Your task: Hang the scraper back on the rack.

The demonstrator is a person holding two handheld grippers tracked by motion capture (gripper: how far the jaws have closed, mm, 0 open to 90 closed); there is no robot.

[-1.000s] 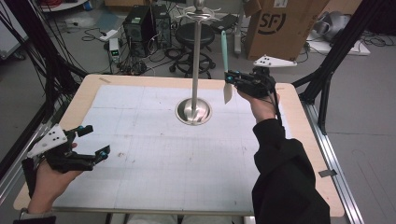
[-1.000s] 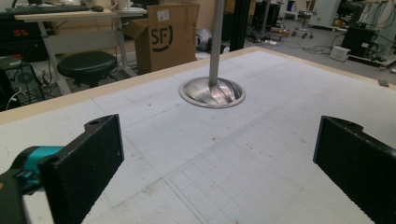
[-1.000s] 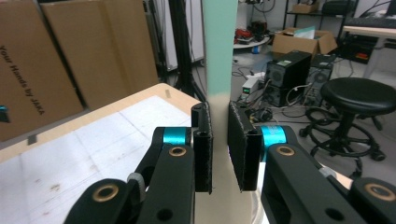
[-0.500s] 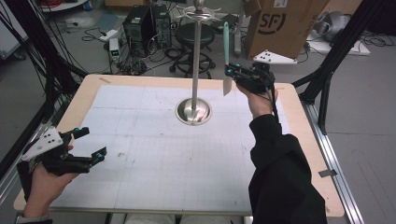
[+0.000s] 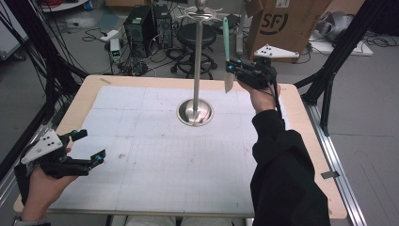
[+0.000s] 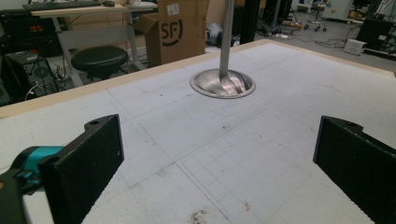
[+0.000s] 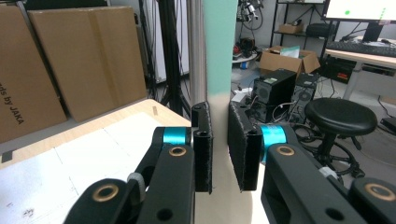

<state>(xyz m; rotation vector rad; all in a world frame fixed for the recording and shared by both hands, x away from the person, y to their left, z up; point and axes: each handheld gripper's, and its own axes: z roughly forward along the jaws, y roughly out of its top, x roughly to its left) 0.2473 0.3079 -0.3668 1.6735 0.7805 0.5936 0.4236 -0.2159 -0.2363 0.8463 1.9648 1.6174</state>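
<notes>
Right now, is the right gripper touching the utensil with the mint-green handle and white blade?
Touching. In the right gripper view, the right gripper has both black jaws pressed against the mint-green and white utensil, with no gap on either side.

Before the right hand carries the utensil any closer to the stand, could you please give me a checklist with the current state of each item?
1. Right tool shut on the mint-handled utensil: ok, its jaws clamp it where handle meets pale blade.
2. Utensil upright, handle up: ok.
3. Stand upright on its round base: ok.
4. Free hook at the stand's top: cannot tell, too small.
5. Hanging hole in the handle's end: cannot tell.
6. Left tool clear of the path: ok, open, low at the table's near left edge.
</notes>
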